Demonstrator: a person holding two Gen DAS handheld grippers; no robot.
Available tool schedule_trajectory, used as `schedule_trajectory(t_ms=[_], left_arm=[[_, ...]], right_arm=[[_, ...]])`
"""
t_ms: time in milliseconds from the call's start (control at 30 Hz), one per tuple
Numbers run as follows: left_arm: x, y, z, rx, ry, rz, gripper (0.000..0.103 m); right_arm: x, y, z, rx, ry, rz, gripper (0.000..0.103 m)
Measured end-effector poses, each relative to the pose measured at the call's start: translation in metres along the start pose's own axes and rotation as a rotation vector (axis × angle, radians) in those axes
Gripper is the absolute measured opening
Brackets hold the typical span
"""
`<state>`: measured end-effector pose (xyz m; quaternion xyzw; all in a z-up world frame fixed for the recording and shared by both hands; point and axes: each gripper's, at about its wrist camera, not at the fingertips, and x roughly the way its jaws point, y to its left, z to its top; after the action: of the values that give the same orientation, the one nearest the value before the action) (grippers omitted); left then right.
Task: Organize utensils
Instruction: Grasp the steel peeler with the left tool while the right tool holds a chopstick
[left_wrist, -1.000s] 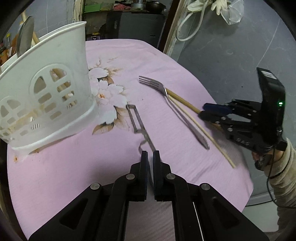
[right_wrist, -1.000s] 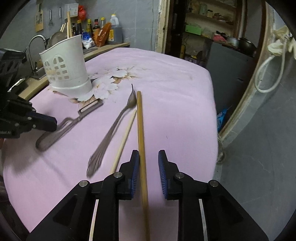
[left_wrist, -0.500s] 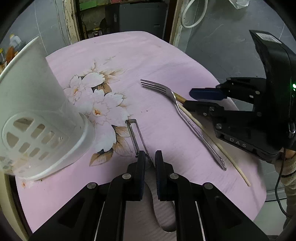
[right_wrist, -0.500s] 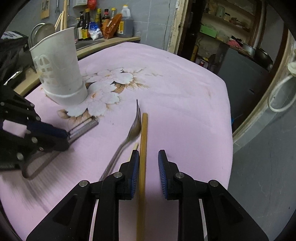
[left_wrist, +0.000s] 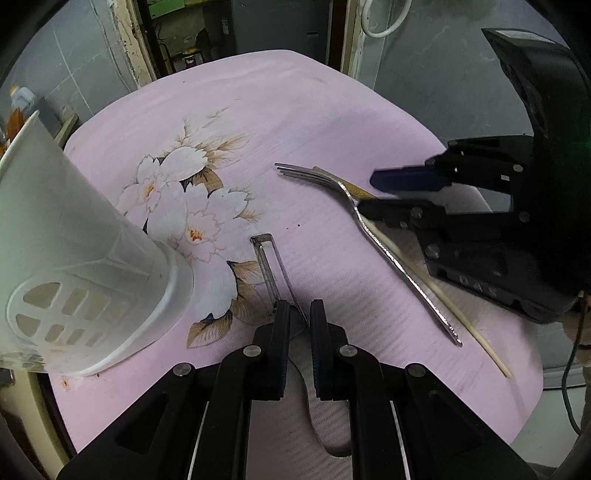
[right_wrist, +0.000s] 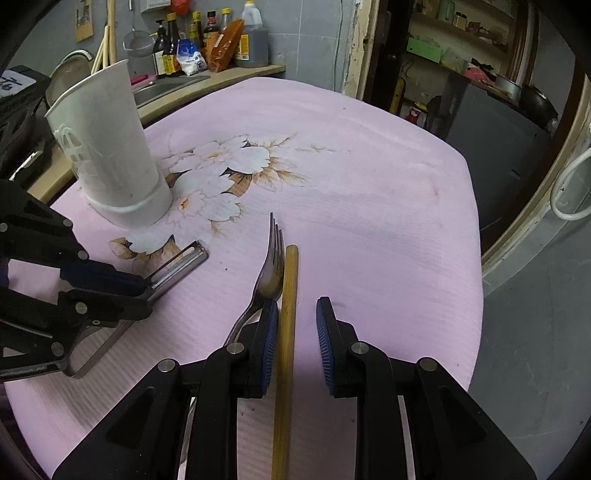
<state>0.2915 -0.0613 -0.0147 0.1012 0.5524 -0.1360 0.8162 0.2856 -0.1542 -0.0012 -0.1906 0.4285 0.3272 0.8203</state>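
My left tongs seemingly pinch the flat steel peeler; my right tongs, parted, straddle the tan bamboo chopstick, and closing may snag the steel fork touching it.

The left gripper is hiding the peeler handle's middle. The chopstick is running off the right wrist view's bottom edge.

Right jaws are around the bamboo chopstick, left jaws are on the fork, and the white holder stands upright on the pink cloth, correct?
Not quite: the left gripper is on the metal peeler, not the fork, as the left wrist view shows. The fork lies beside the bamboo chopstick, which runs between the right gripper jaws. The white holder does stand upright on the pink cloth.
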Motion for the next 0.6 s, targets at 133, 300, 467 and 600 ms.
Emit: schedule_trajectory(t_ms=[133,300,467,600], left_arm=[[-0.001,0.001,0.001,0.000,0.017,0.004,0.009],[-0.003,0.004,0.002,-0.012,0.022,-0.015,0.008],[-0.002,0.014,-0.002,-0.060,-0.013,-0.095,0.003],[-0.009,0.019,-0.012,-0.062,-0.080,-0.123,0.001]], right_arm=[[0.002,0.005,-0.003,-0.022,0.043,0.027,0.020],[0.006,0.001,-0.001,0.033,0.053,0.024,0.007],[0.001,-0.004,-0.002,0.095,0.031,0.033,0.006],[-0.011,-0.006,-0.013,0.146,-0.046,0.034,0.005]])
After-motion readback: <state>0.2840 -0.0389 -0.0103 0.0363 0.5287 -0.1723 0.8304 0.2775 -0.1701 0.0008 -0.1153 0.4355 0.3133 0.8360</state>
